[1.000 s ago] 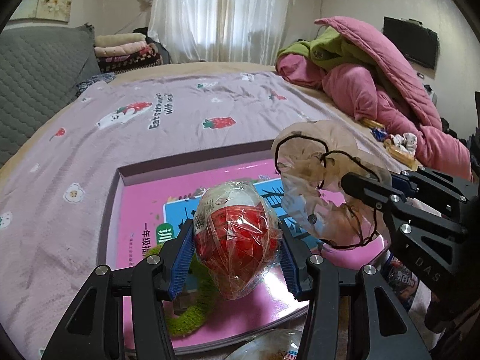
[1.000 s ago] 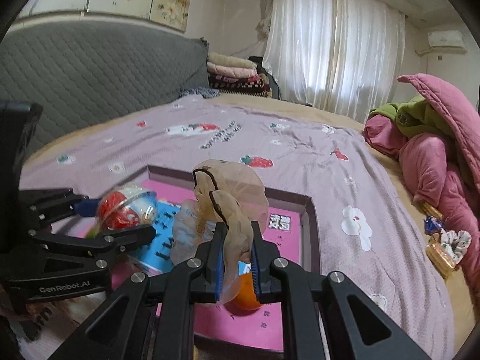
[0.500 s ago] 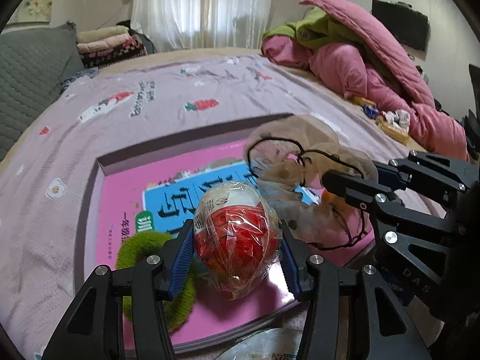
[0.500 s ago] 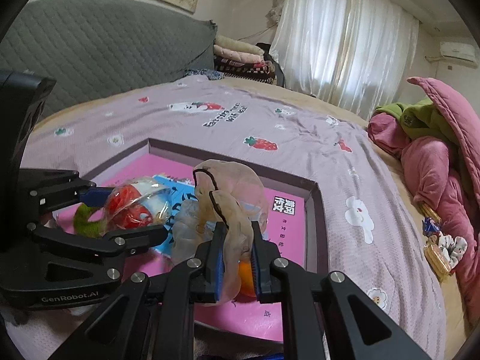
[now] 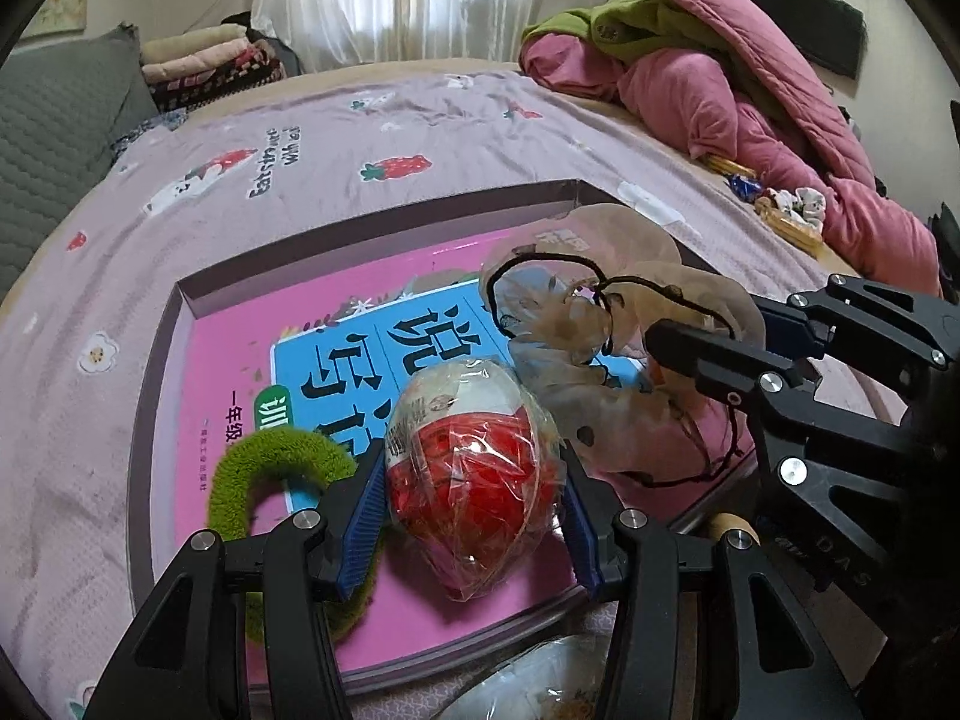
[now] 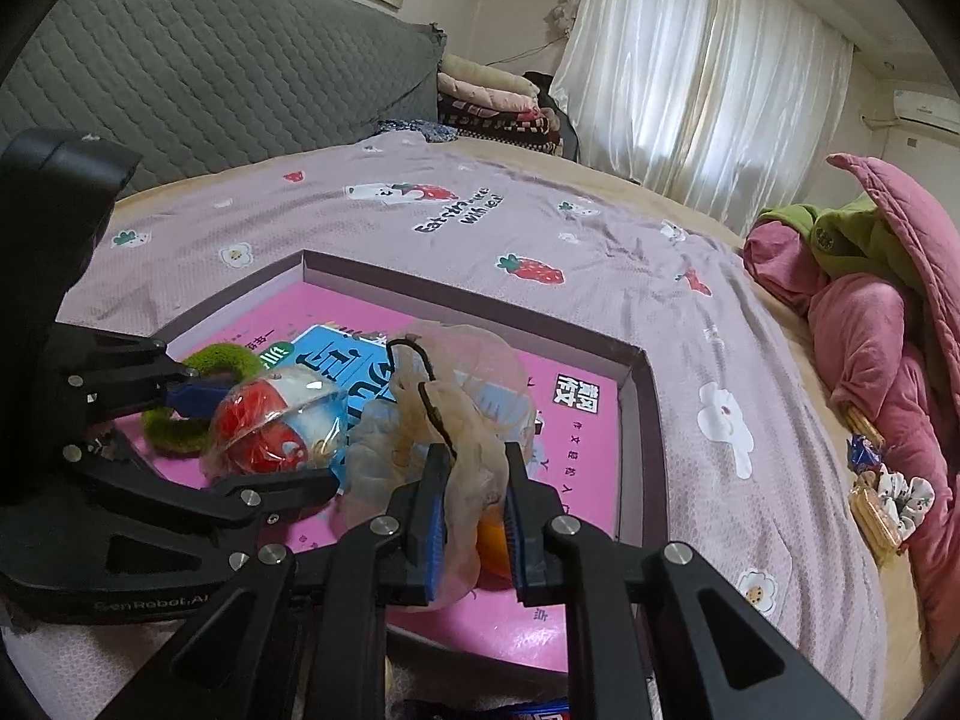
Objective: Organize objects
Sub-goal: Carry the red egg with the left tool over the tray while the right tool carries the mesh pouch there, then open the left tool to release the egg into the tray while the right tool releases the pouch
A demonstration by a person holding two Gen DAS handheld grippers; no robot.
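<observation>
My left claw [image 5: 474,516] clamps the wrapped red egg [image 5: 471,468] low over the pink tray [image 5: 150,396], at six o'clock, for set-down; my right claw [image 6: 474,516] pinches a sheer pouch [image 6: 456,414] alongside.

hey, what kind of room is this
Most likely a bedroom: a bed with a strawberry-print sheet, a quilted grey headboard, and a heap of pink bedding beside curtains.
</observation>
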